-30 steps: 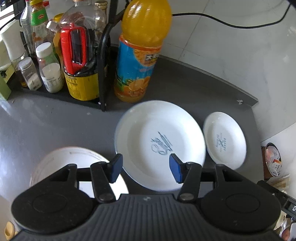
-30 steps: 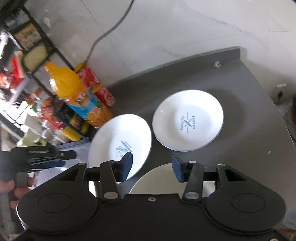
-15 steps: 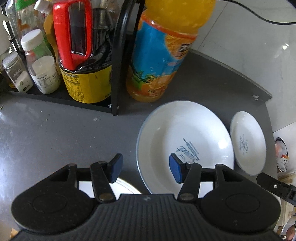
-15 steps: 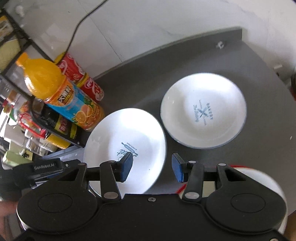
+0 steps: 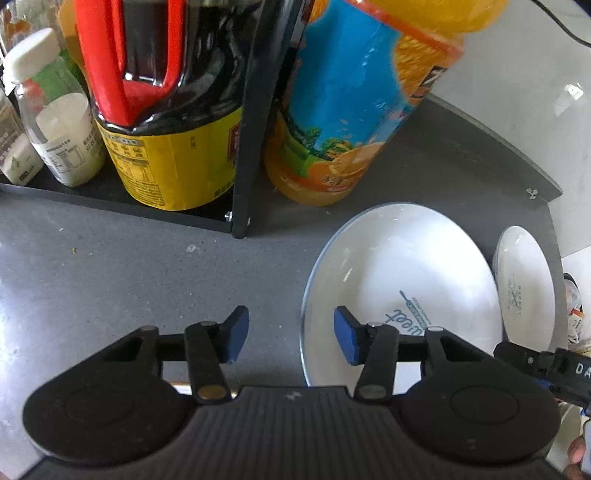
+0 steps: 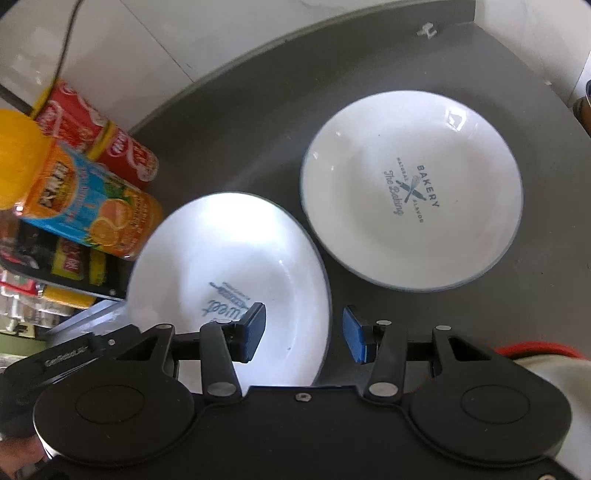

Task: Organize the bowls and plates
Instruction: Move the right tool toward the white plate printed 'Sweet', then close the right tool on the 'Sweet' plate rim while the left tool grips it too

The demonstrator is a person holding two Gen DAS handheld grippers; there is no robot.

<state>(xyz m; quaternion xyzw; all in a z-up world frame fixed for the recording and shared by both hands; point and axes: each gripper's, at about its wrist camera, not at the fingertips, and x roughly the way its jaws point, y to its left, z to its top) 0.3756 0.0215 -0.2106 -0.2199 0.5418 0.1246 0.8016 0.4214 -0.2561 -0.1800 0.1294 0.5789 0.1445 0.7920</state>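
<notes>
Jaws: both my grippers, left gripper (image 5: 287, 334) and right gripper (image 6: 301, 332), gape wide with nothing held.
Large plate (image 6: 229, 280): on the worktop (image 5: 129, 273), beside the juice bottle (image 5: 343, 110).
Bakery plate (image 6: 410, 192): near the worktop's far right corner.
Bowl (image 6: 554, 373): perhaps a bowl, bottom right; mostly hidden.

place: home kitchen | signs: grey countertop (image 5: 129, 266), condiment rack (image 5: 242, 155), juice bottle (image 5: 343, 110), tiled wall (image 6: 192, 33)
</notes>
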